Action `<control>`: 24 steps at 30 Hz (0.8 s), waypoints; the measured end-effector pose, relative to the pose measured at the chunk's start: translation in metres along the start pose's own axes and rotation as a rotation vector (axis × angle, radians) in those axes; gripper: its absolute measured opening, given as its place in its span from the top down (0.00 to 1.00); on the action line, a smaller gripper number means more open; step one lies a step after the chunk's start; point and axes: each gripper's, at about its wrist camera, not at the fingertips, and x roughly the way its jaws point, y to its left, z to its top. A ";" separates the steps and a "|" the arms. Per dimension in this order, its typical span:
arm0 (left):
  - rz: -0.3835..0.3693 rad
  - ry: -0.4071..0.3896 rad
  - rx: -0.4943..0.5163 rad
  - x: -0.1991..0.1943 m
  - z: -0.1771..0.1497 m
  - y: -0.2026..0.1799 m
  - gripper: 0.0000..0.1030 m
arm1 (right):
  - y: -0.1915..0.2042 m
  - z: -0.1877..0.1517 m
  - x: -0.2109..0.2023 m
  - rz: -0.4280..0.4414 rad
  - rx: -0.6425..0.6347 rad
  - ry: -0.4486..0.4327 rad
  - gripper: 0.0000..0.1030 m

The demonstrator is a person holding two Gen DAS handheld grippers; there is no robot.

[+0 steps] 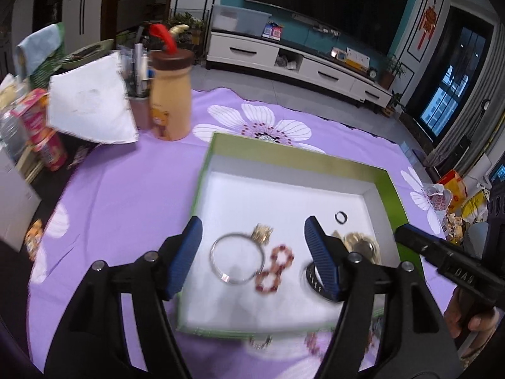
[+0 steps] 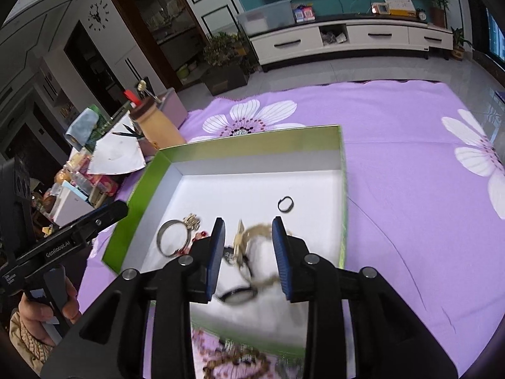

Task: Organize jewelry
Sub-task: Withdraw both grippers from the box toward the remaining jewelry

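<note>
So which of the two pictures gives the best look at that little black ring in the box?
The right wrist view: the black ring lies in the open on the white floor of the box, sharp. The left wrist view shows the ring too, unblocked but smaller and softer.

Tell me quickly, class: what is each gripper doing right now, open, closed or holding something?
Left gripper: open, nothing held, above the silver bangle in the green box.
Right gripper: open, nothing gripped, over the gold chain.

Boxes we count: one green-rimmed box [image 1: 391,186]
Silver bangles: one [image 1: 237,259]
Red bead bracelets: one [image 1: 275,268]
Small black rings: one [image 1: 341,217]
Bottles: one [image 1: 170,98]
</note>
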 end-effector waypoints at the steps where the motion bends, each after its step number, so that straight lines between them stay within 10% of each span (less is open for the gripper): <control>1: 0.004 -0.006 -0.005 -0.009 -0.007 0.003 0.33 | 0.000 -0.004 -0.007 0.002 0.000 -0.010 0.69; 12: 0.011 0.011 -0.038 -0.059 -0.081 0.015 0.27 | 0.000 -0.067 -0.076 -0.049 -0.074 -0.046 0.69; 24: 0.002 0.074 -0.037 -0.067 -0.141 0.012 0.26 | -0.015 -0.143 -0.065 -0.139 -0.103 0.076 0.69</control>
